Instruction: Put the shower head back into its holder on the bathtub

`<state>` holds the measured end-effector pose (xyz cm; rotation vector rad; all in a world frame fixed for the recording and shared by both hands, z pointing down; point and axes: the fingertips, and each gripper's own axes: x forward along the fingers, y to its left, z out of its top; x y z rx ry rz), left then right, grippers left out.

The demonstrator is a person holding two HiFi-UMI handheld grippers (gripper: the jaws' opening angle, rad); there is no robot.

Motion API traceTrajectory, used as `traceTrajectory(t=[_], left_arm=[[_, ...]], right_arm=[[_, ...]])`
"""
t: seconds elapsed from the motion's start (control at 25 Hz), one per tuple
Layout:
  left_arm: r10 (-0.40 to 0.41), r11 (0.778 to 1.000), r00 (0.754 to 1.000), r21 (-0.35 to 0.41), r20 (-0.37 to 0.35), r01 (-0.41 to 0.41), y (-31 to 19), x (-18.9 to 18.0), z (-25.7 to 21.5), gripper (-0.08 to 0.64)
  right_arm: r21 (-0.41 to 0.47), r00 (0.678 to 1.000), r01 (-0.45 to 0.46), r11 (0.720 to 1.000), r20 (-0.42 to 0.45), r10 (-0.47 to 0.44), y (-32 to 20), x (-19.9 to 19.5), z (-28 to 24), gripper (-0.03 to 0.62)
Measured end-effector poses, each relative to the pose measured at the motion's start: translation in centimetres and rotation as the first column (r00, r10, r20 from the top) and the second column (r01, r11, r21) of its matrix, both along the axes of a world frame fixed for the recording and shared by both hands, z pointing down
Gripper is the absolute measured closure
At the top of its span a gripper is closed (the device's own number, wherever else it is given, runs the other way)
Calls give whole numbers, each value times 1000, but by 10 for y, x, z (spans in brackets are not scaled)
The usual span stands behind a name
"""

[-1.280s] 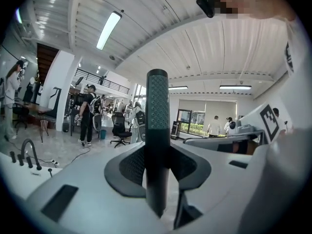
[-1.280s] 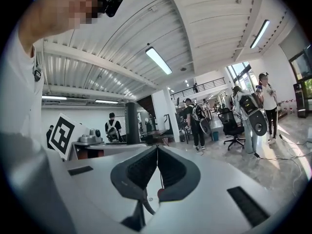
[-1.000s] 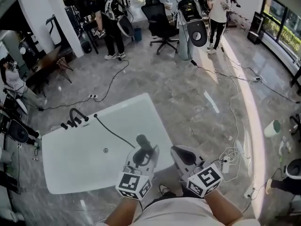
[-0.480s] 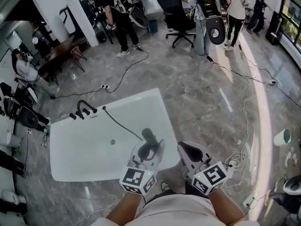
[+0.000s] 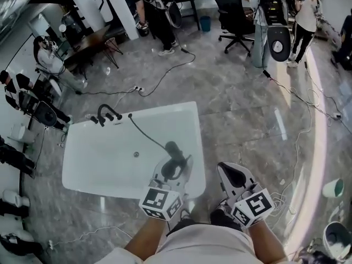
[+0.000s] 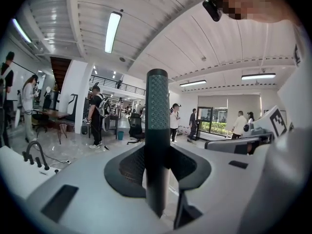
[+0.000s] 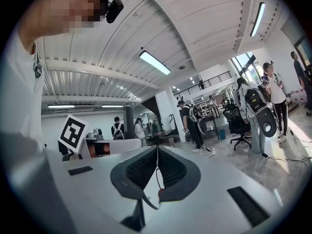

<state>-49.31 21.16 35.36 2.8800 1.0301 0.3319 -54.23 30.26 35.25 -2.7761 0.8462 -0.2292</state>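
Head view: the left gripper clamps the shower head over the near right corner of the bathtub, its hose trailing to the faucet on the far left rim. The right gripper, jaws together and empty, hangs just off that corner.

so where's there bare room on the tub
Bare: the bathtub's left stretch between faucet and near rim, only the drain there; also its far right corner beyond the hose. Crowded: around the faucet and along the hose to the shower head in the left tongs.
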Motion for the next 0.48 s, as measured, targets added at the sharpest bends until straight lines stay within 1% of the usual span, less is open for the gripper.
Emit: traceTrajectory(t=[0.12,0.24,0.48], left_arm=[[-44,999,999,15,0,44,18,11,5,436],[-69,997,998,17,5,69,32,21,7,436],[-73,997,997,33,4,72,59,32,3,436]], right_arm=[[0,1000,16,1000,9,-16,31,7,7,577],[-10,1000,24,1000,7,-24,53,13,8,577],[-5,999,46,999,3,-46,71,26,7,577]])
